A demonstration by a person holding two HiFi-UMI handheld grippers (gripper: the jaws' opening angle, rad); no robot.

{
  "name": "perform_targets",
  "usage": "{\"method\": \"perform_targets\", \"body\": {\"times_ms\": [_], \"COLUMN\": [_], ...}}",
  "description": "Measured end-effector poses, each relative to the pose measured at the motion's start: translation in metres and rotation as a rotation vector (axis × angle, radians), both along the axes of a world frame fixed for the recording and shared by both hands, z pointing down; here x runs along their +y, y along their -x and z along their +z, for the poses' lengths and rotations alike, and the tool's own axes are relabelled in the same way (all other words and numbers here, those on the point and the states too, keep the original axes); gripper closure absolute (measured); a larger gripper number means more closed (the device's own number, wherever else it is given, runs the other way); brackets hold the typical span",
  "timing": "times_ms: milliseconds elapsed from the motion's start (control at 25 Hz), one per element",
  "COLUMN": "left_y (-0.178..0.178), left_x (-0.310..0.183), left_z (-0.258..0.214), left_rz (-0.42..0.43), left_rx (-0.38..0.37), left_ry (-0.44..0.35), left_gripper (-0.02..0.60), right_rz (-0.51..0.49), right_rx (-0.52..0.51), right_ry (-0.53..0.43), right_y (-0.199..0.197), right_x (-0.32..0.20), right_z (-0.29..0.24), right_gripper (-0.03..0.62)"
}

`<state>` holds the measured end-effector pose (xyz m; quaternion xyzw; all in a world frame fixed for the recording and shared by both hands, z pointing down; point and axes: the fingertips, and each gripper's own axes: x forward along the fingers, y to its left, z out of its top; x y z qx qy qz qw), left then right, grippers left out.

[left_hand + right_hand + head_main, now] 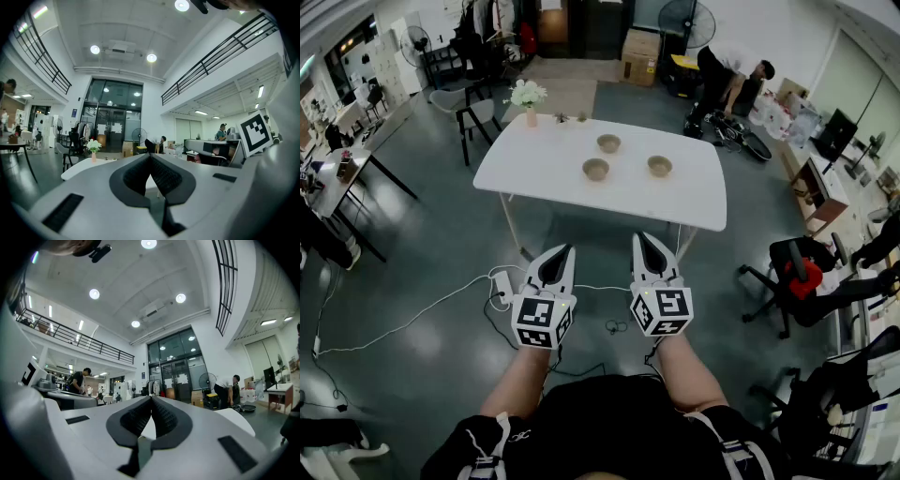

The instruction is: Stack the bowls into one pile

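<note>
Three tan bowls stand apart on the white table: one at the back, one at the front left, one at the right. My left gripper and right gripper are held side by side in front of the table, well short of its near edge, both level. Each has its jaws shut tip to tip with nothing between them. In the left gripper view the left gripper hides the bowls; only the table's left end shows. The right gripper likewise blocks its view of the bowls.
A pink vase of white flowers stands at the table's far left corner. A black chair sits left of the table, office chairs to the right. White cables and a power strip lie on the floor below my grippers. A person bends over beyond the table.
</note>
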<state>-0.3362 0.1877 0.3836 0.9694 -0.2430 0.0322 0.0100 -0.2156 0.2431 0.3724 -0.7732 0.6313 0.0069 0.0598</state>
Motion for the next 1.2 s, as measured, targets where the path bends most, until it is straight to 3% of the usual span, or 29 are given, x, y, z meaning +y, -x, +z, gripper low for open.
{"method": "perform_targets", "body": {"times_ms": [440,880,1200], "left_y": [-0.009,0.001,-0.005], "left_x": [-0.017,-0.019,-0.068], "left_z": [-0.004,-0.001,0.022], "left_rz": [-0.030,0.025,0.001], "left_rx": [0.007,-0.009,-0.036], "left_ry": [0.017,0.012,0.016], "left_gripper": [0.568,0.568,0.568], "right_rz": [-0.052,-0.014,-0.023], "right_rx": [-0.010,0.011,-0.024], "right_ry": [-0.011,-0.017,-0.020], "right_y": [0.002,0.014,-0.002], "right_x": [-0.015,-0.021,-0.068], "right_z": [0.000,0.006,0.027], "right_gripper": [0.579,0.579,0.579]}}
